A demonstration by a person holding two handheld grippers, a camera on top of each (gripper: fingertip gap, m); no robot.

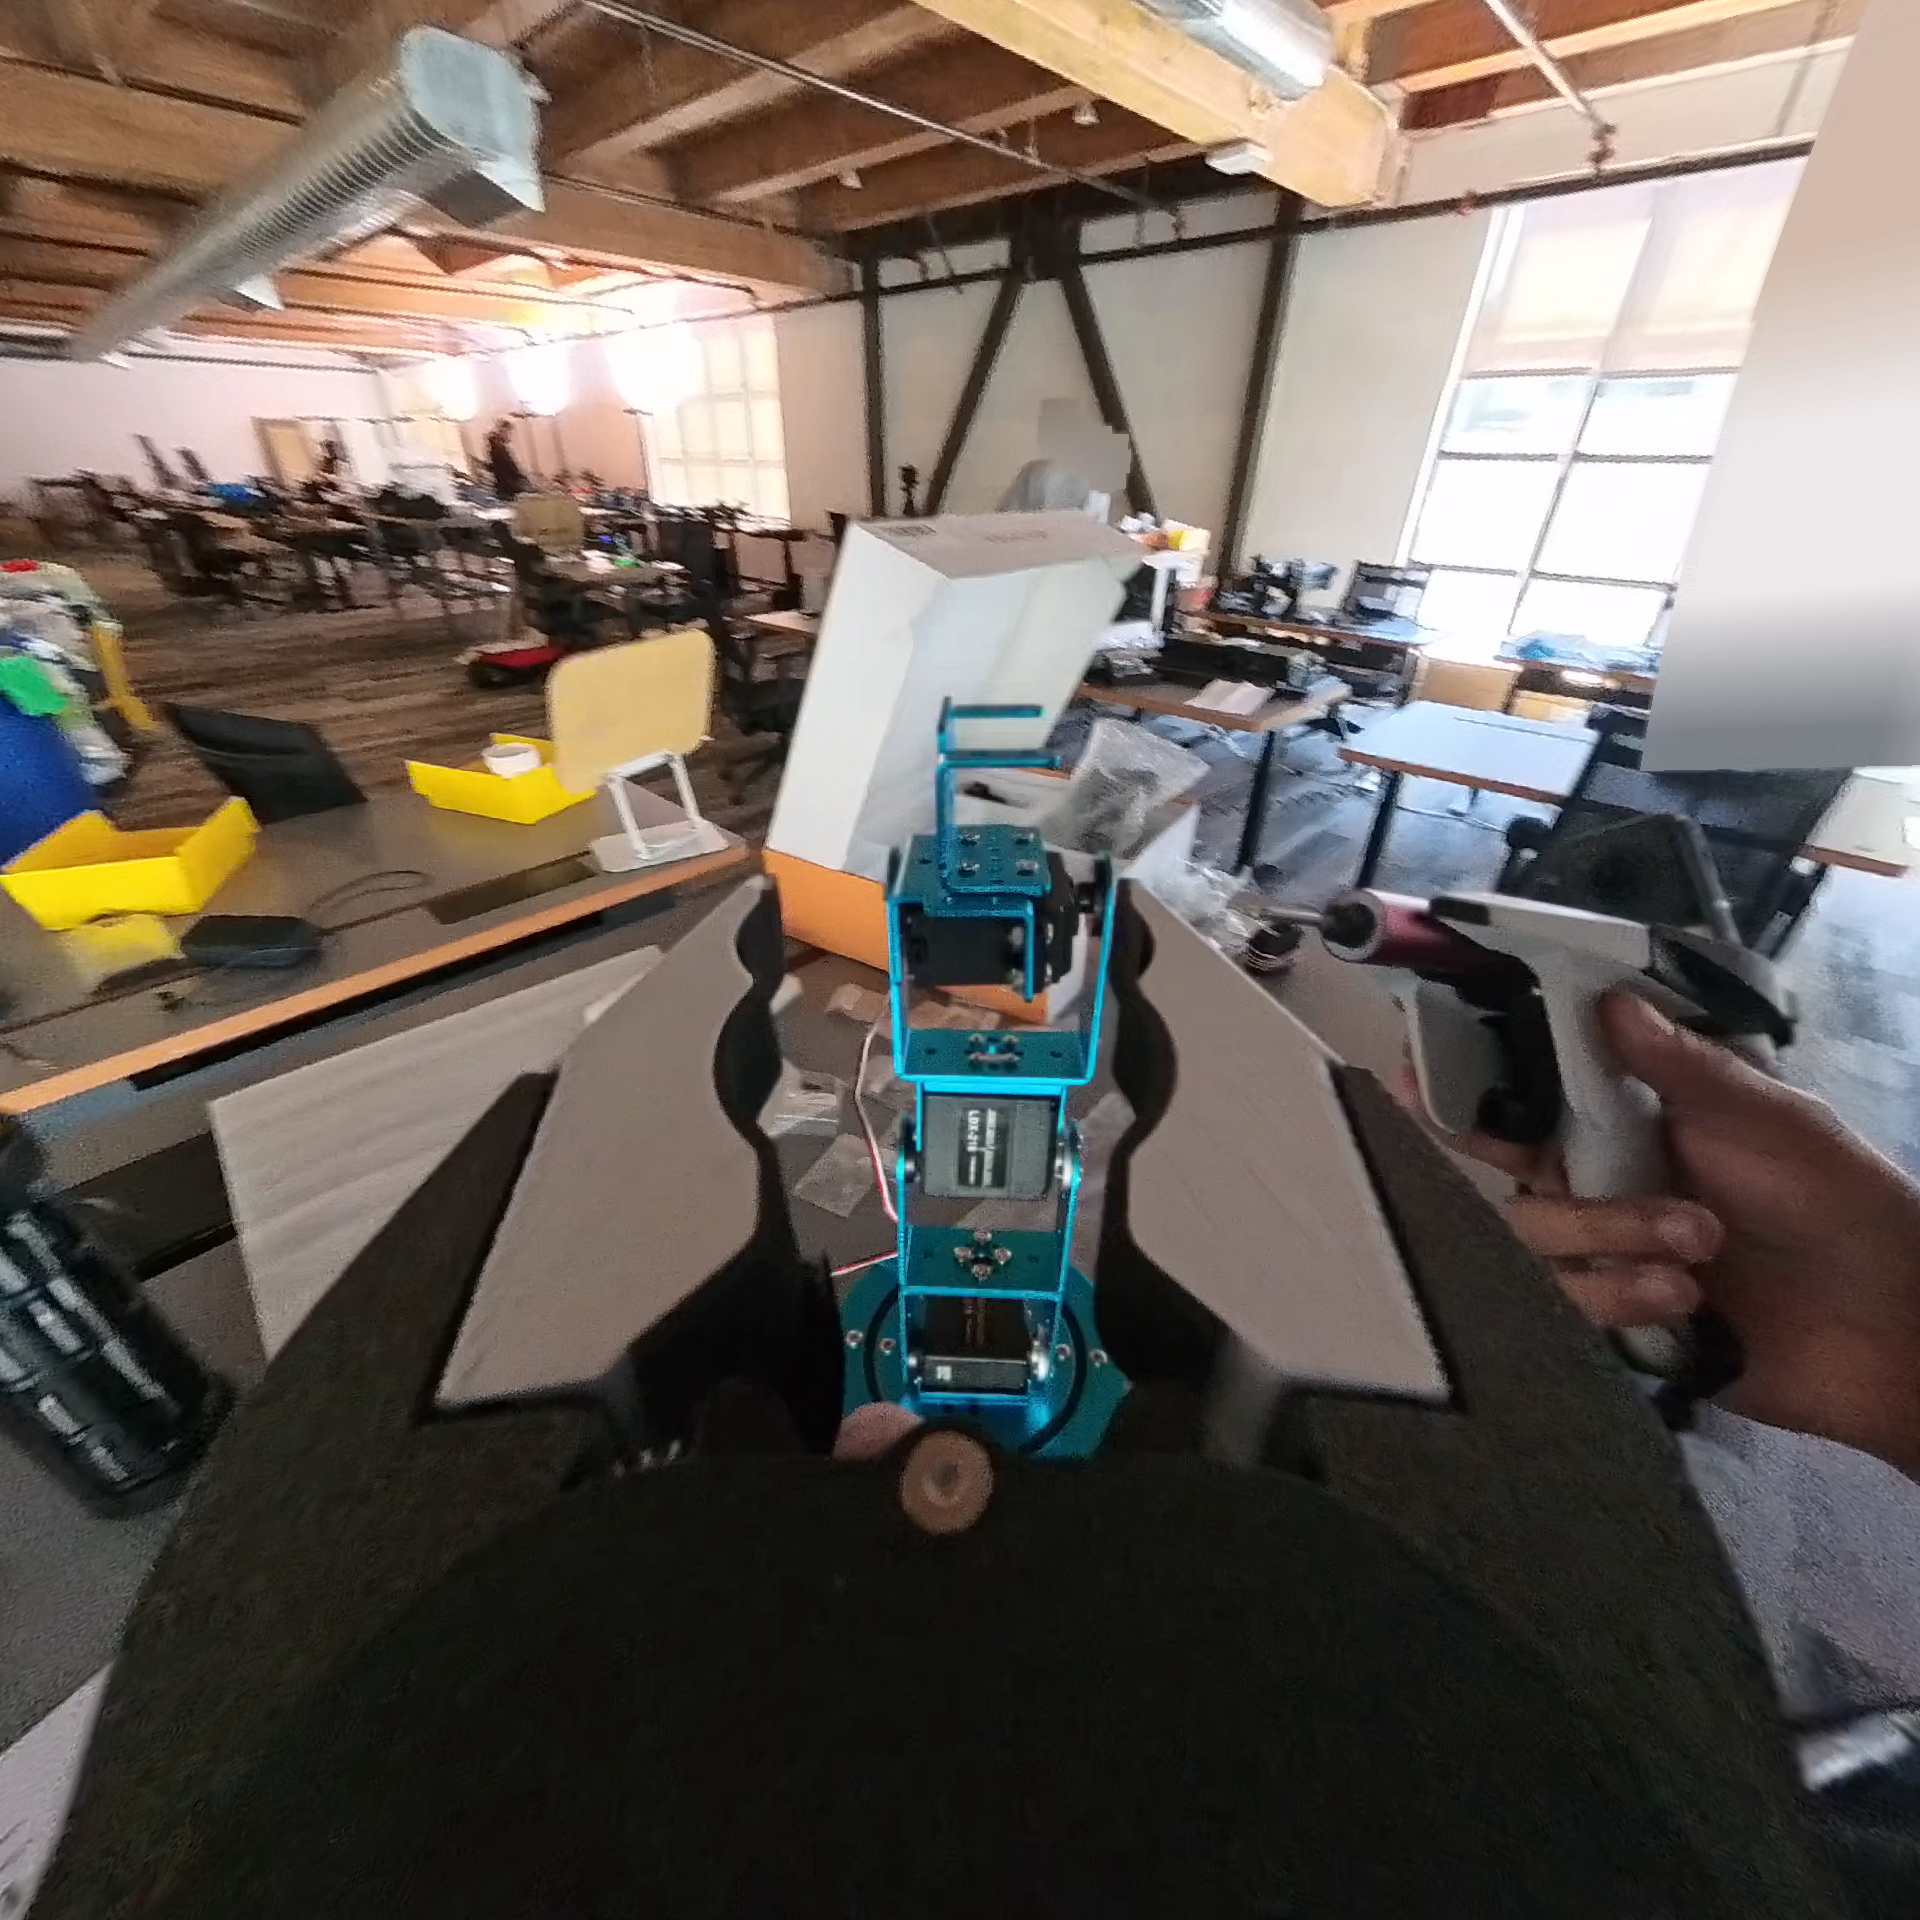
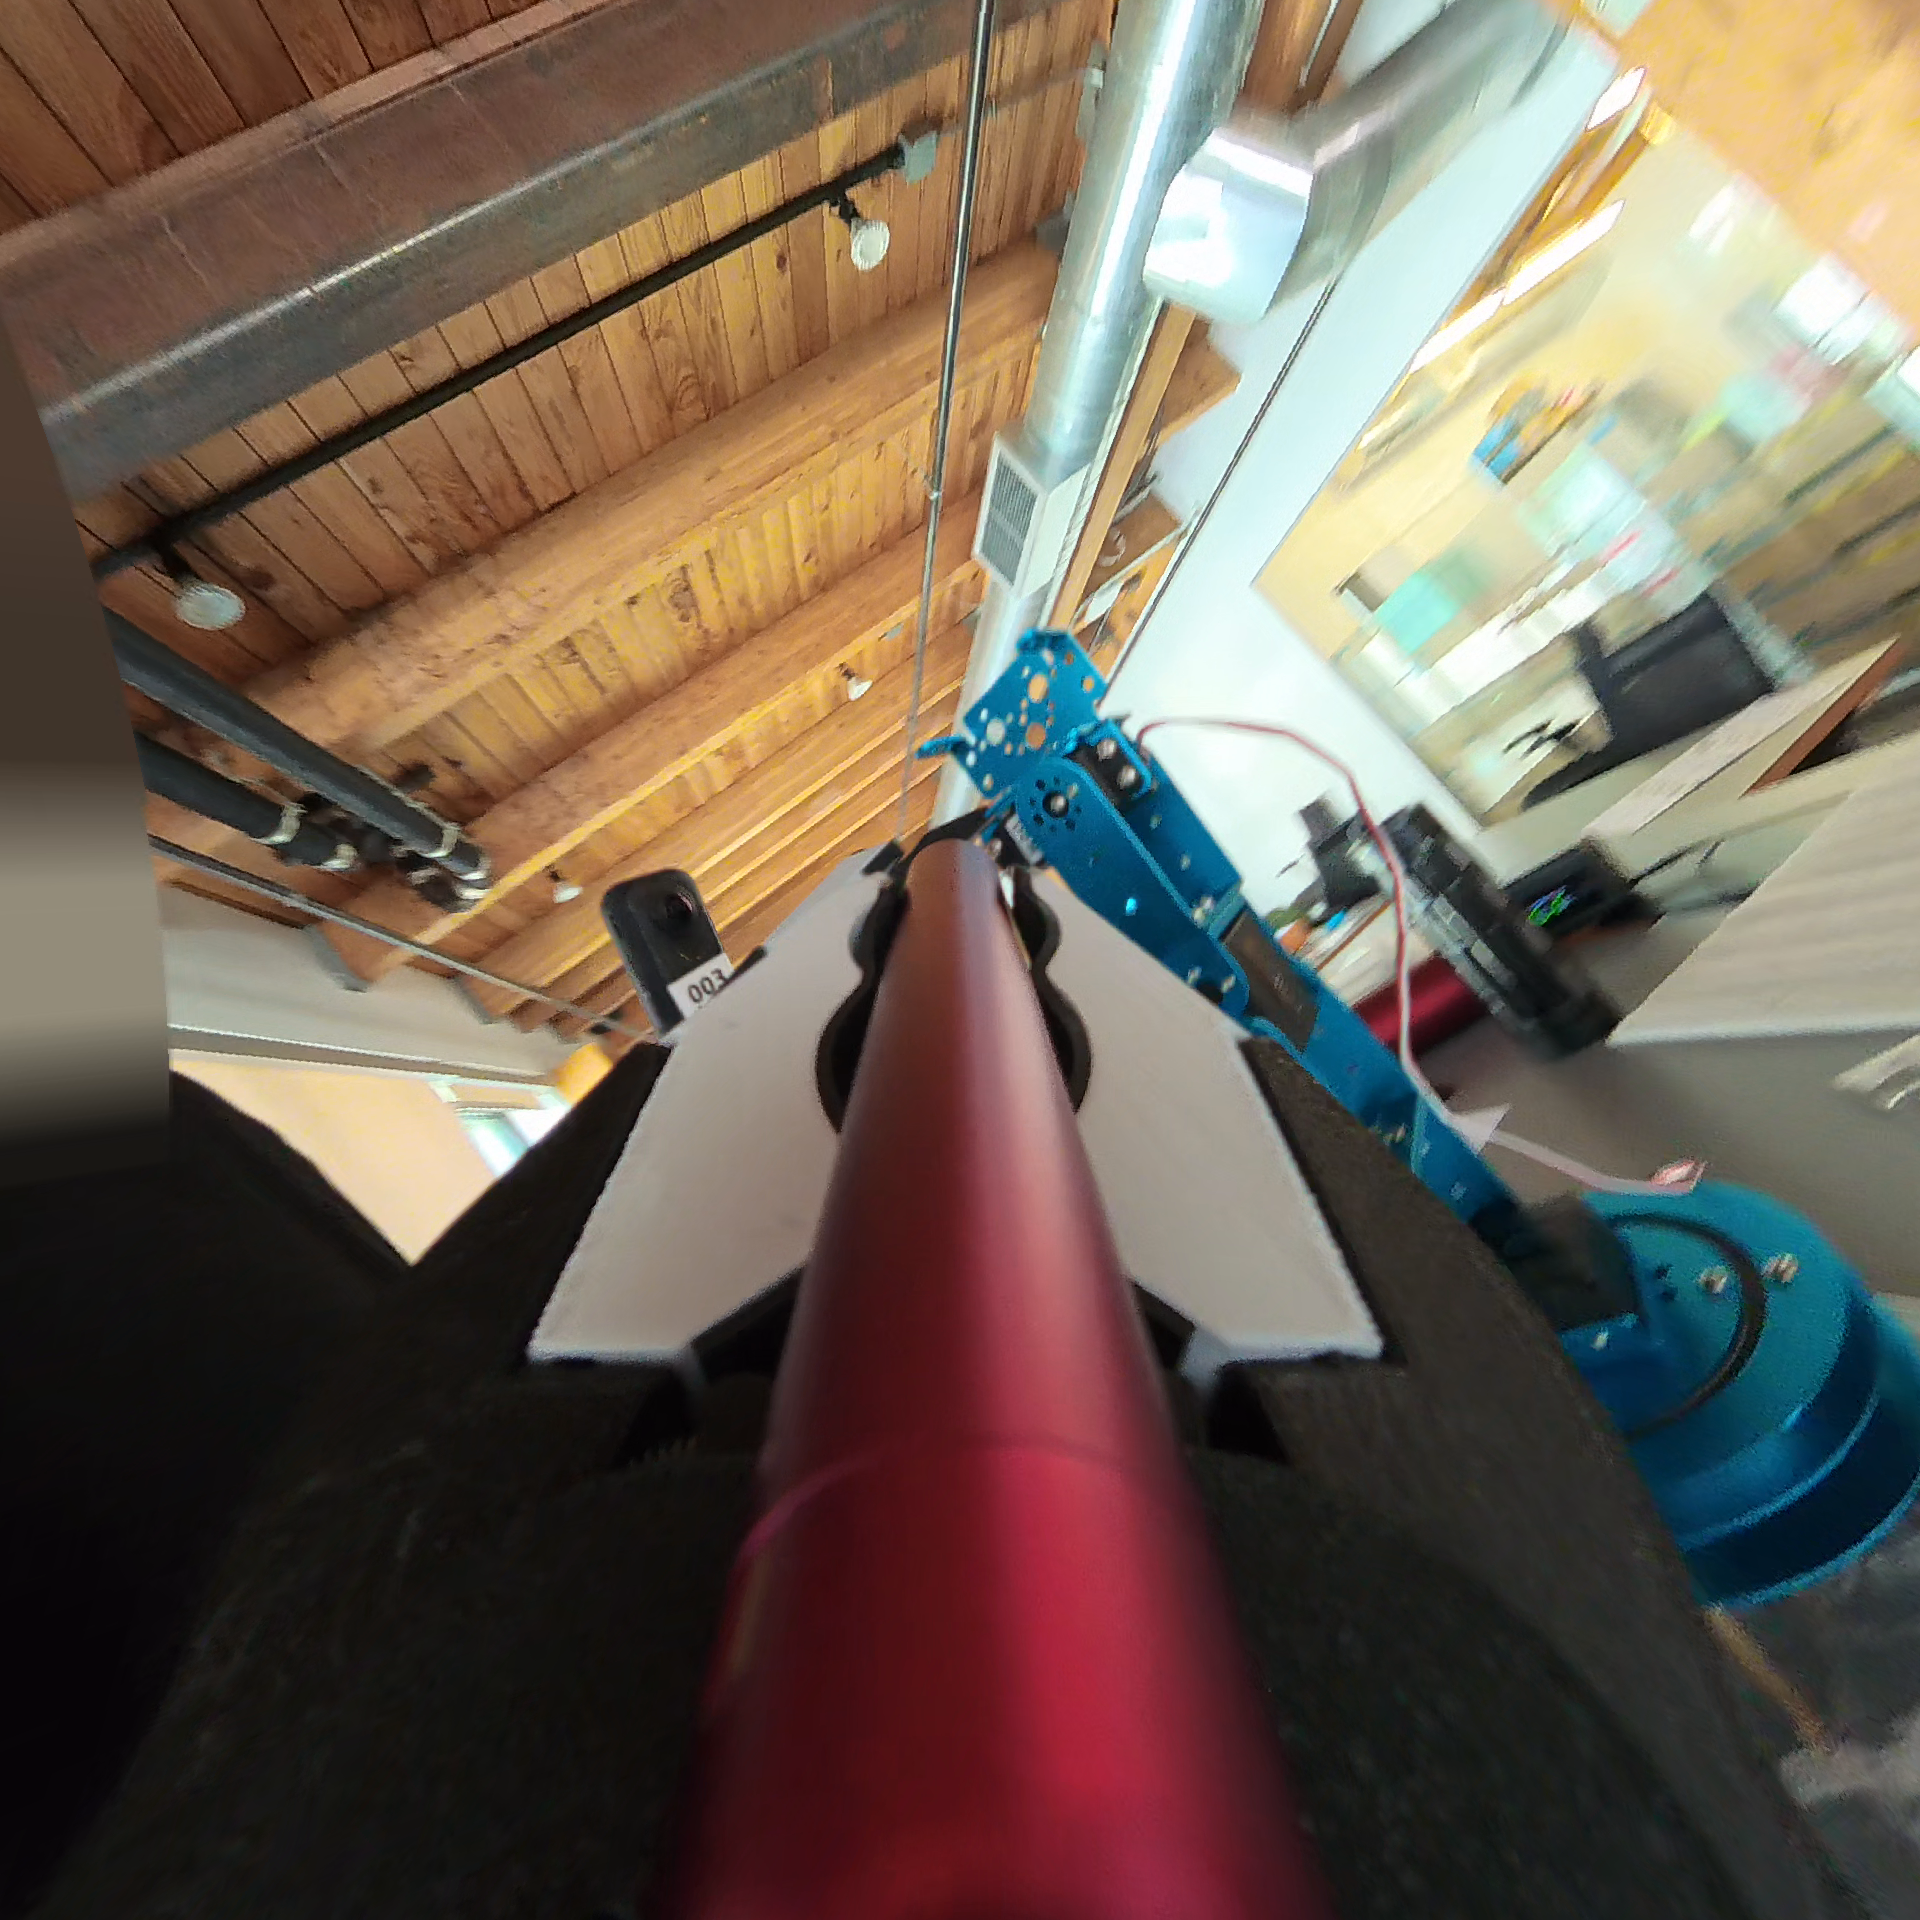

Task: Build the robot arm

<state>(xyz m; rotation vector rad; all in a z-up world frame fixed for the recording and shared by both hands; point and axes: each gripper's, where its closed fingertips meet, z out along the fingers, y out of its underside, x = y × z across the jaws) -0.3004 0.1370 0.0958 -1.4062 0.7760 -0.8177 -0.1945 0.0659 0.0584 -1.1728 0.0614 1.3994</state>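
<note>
Right now the left gripper [image 1: 940,935] has its white fingers [image 1: 623,1174] spread wide on either side of a small blue robot arm [image 1: 982,1049], a stack of blue metal brackets and black servos on a round blue base [image 1: 1081,1397]. The fingers do not clearly touch the brackets; whether anything grips the base lower down is hidden by the gripper body. A fingertip of a person shows just under the base, beside a small brown disc [image 1: 943,1488]. The right gripper [image 2: 956,883] is clamped on a dark red cylindrical tool [image 2: 966,1299] that runs straight along its fingers and out past the tips. In the left wrist view that same gripper shows at the right, held in a person's hand [image 1: 1766,1226], red tool tip aimed toward the blue robot arm, near but apart from it. In the right wrist view the blue arm leans just beside the right finger, red and white wires [image 2: 1382,862] trailing off it. Behind: an open white box [image 1: 935,665], yellow trays [image 1: 125,862] on a grey table [image 1: 436,914], clear plastic bags [image 1: 831,1164] on the surface below.
</note>
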